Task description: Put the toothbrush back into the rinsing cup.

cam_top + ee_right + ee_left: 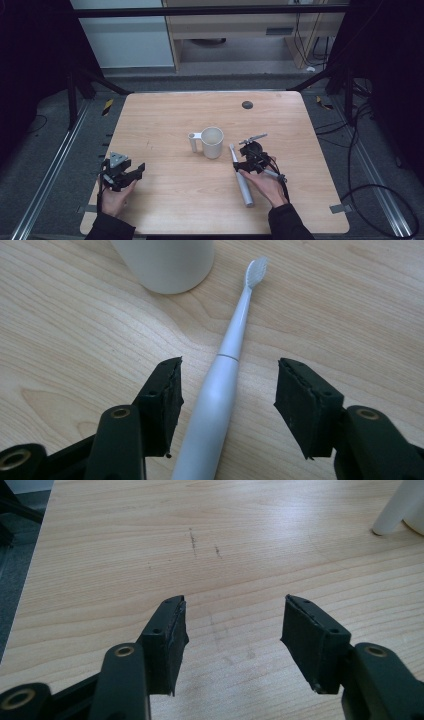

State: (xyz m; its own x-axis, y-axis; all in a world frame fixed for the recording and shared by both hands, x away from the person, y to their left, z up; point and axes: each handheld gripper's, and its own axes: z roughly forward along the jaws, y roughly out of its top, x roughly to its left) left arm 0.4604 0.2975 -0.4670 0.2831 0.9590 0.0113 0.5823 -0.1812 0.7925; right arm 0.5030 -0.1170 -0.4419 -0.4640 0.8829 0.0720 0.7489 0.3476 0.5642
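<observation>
A white electric toothbrush (241,176) lies flat on the wooden table (165,115), bristle head pointing at a white mug (211,142) with its handle to the left. My right gripper (246,165) hovers over the brush's neck. In the right gripper view the toothbrush (217,390) runs between the two black pads (306,405), which stand apart from it on both sides; the mug's base (165,262) is just ahead. My left gripper (137,172) rests at the table's front left, open over bare wood (230,630), with the mug handle (392,510) far off.
A small dark round disc (247,105) lies near the table's back edge. Black frame posts and cables flank the table on both sides. Light wooden furniture stands beyond the far edge.
</observation>
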